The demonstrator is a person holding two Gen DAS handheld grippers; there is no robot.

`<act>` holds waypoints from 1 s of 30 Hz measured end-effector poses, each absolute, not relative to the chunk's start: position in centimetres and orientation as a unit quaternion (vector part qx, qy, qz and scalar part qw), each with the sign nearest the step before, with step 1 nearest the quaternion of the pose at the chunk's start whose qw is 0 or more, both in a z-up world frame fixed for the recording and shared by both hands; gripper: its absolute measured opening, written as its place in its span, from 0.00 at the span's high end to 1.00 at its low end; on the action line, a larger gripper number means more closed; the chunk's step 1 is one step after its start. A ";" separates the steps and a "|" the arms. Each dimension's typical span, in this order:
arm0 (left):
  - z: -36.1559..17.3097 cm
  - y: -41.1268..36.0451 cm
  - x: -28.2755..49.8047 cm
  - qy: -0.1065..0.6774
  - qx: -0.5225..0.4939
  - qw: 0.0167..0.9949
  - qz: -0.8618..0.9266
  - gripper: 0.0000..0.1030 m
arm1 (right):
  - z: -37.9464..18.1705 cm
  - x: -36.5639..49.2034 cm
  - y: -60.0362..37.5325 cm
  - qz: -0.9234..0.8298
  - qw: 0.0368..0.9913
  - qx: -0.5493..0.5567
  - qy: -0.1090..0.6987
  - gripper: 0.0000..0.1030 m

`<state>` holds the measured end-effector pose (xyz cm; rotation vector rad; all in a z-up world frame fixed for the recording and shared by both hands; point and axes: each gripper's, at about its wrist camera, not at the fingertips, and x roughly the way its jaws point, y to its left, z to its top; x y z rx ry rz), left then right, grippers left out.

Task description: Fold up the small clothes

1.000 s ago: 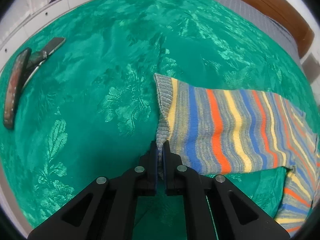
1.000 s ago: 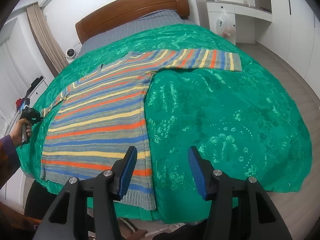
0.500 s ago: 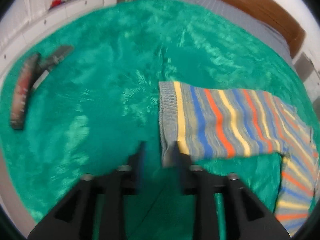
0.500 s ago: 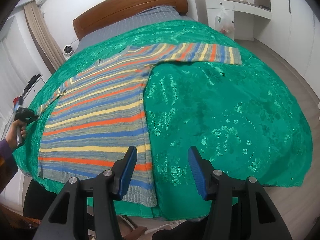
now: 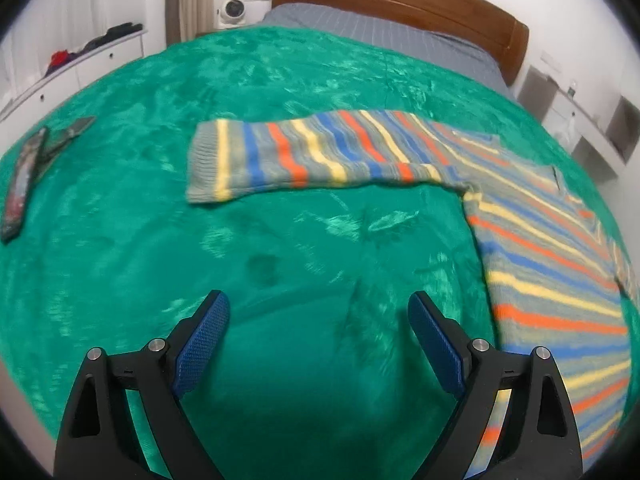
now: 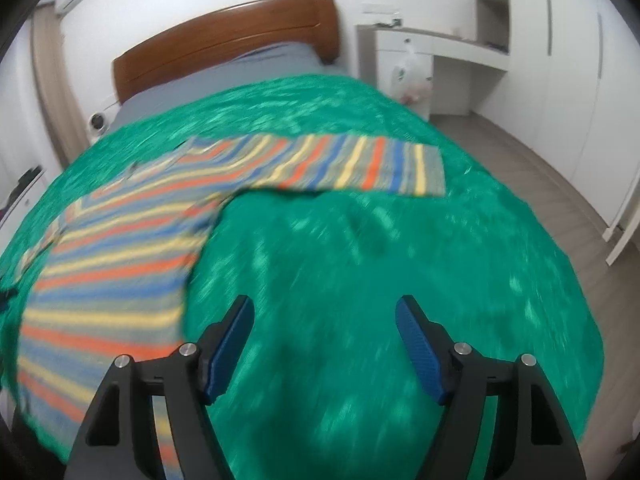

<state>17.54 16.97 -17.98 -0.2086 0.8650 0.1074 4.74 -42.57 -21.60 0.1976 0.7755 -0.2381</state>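
Observation:
A striped knit sweater (image 5: 540, 248) in grey, blue, orange and yellow lies flat on the green bedspread (image 5: 280, 260). One sleeve (image 5: 304, 156) stretches left in the left wrist view. The other sleeve (image 6: 352, 168) stretches right in the right wrist view, where the sweater body (image 6: 112, 256) fills the left. My left gripper (image 5: 318, 320) hovers over bare bedspread short of the sleeve, its jaws opening wide with nothing between them. My right gripper (image 6: 324, 328) is likewise opening over bare bedspread, to the right of the body, nothing between its jaws.
Two dark flat objects (image 5: 24, 176) lie at the bed's left edge. A wooden headboard (image 5: 400, 4) and grey sheet (image 6: 224, 76) are at the far end. White drawers (image 5: 76, 68) stand on the left, a white desk (image 6: 436, 52) and wardrobes on the right, wooden floor (image 6: 560, 184) beside the bed.
My left gripper let go of the sleeve cuff, opened wide and drew back from it, leaving the sleeve flat. My right gripper opened wider and shifted right, over the bare bedspread.

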 end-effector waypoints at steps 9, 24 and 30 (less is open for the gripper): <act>-21.0 15.1 17.1 0.368 -0.028 0.926 0.076 0.00 | -26.7 6.0 -44.3 -0.111 0.928 0.099 0.343 0.18; -21.7 15.6 16.9 0.342 -0.047 0.937 0.063 0.00 | -27.8 5.5 -44.3 -0.094 0.941 0.104 0.307 0.14; -21.7 15.6 16.9 0.340 -0.048 0.937 0.062 0.00 | -27.9 5.5 -44.3 -0.094 0.941 0.104 0.307 0.14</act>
